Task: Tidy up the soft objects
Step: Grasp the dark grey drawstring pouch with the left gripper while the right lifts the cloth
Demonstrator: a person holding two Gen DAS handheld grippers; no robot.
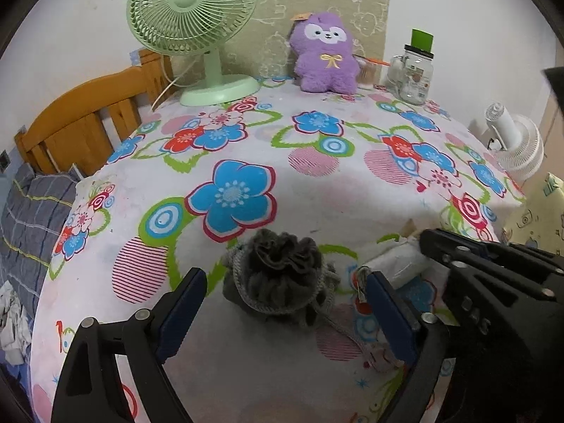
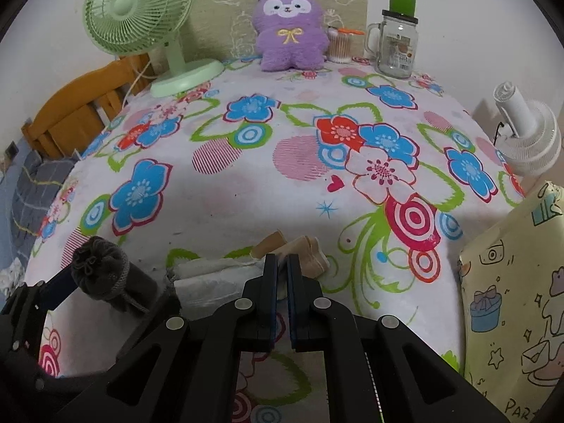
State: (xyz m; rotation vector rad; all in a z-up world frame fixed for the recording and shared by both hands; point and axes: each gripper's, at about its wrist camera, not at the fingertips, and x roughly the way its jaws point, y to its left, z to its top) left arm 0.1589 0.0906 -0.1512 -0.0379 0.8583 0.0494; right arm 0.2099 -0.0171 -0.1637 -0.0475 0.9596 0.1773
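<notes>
The grey drawstring pouch (image 1: 278, 275) sits on the floral worktop (image 1: 317, 190), its gathered mouth facing up and away, cord trailing toward the camera. It lies between the wide-open fingers of the left tool (image 1: 285, 303), apparently untouched. Just right, a white folded cloth (image 2: 211, 282) lies lengthwise left-to-right; the right tool (image 2: 280, 268) is pinched closed on its end.
</notes>
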